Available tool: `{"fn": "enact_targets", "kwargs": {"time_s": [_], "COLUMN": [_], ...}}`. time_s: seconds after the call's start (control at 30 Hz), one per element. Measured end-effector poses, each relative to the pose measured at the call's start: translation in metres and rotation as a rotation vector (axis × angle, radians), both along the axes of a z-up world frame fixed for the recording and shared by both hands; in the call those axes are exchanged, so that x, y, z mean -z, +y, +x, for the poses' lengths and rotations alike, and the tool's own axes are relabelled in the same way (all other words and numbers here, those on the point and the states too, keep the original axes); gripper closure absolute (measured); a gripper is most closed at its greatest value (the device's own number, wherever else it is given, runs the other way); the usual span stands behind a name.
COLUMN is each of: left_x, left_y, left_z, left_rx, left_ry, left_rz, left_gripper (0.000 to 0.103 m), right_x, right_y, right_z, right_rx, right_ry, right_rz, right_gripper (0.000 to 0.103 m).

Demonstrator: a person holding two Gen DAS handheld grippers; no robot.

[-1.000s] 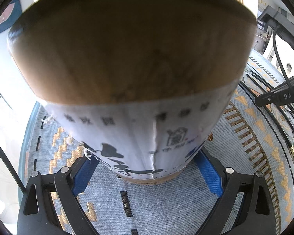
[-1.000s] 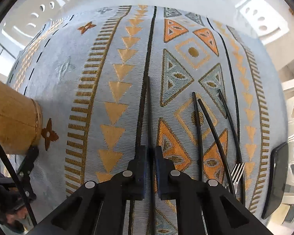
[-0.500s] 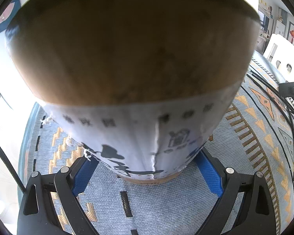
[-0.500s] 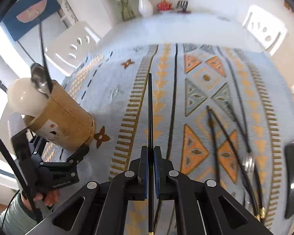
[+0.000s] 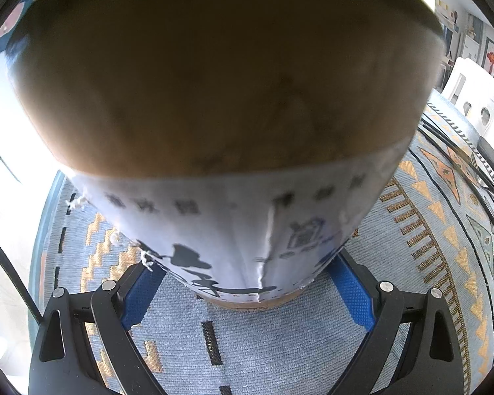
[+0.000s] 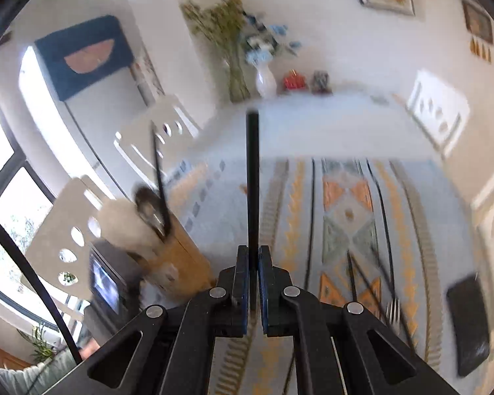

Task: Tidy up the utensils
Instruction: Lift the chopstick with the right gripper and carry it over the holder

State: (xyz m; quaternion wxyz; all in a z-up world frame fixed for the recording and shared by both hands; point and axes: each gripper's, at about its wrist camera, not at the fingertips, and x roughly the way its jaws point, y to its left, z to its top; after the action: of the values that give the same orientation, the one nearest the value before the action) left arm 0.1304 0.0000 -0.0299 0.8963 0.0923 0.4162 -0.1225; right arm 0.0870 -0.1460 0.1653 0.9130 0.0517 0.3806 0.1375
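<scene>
A bamboo utensil holder (image 5: 240, 98) with a white printed label fills the left wrist view, standing on the patterned tablecloth (image 5: 280, 345). My left gripper (image 5: 247, 283) is shut on its lower part, a blue pad pressed against each side. In the right wrist view my right gripper (image 6: 253, 263) is shut on a thin black utensil (image 6: 252, 181), held up off the cloth and pointing away from me. The holder (image 6: 178, 250) stands down to the left with a spoon (image 6: 148, 204) sticking out of it. A black-handled fork (image 6: 392, 306) and thin black sticks (image 6: 355, 273) lie on the cloth at the right.
A flat black object (image 6: 467, 322) lies near the table's right edge. White chairs (image 6: 438, 115) stand round the table. A white vase with flowers (image 6: 265, 82) and small items sit at the far end.
My right gripper has lifted the thin black utensil off the cloth and tilted up, so the room and the holder now show. The left gripper and the holder have stayed put.
</scene>
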Motion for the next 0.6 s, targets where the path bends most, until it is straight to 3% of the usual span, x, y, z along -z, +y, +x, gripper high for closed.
{"fn": "enact_targets", "kwargs": {"time_s": [0.27, 0.6], "left_x": [0.002, 0.003], "left_y": [0.001, 0.002], "left_z": [0.000, 0.000], "left_rx": [0.001, 0.001], "left_ry": [0.001, 0.003], "left_rz": [-0.003, -0.006], "left_gripper": [0.007, 0.007], "right_x": [-0.091, -0.119], "right_y": [0.054, 0.105], "right_z": [0.015, 0.022], "right_rx": [-0.116, -0.205], "right_ry": [-0.201, -0.252], "right_rz": [0.055, 0.055], "right_gripper": [0.098, 0.098]}}
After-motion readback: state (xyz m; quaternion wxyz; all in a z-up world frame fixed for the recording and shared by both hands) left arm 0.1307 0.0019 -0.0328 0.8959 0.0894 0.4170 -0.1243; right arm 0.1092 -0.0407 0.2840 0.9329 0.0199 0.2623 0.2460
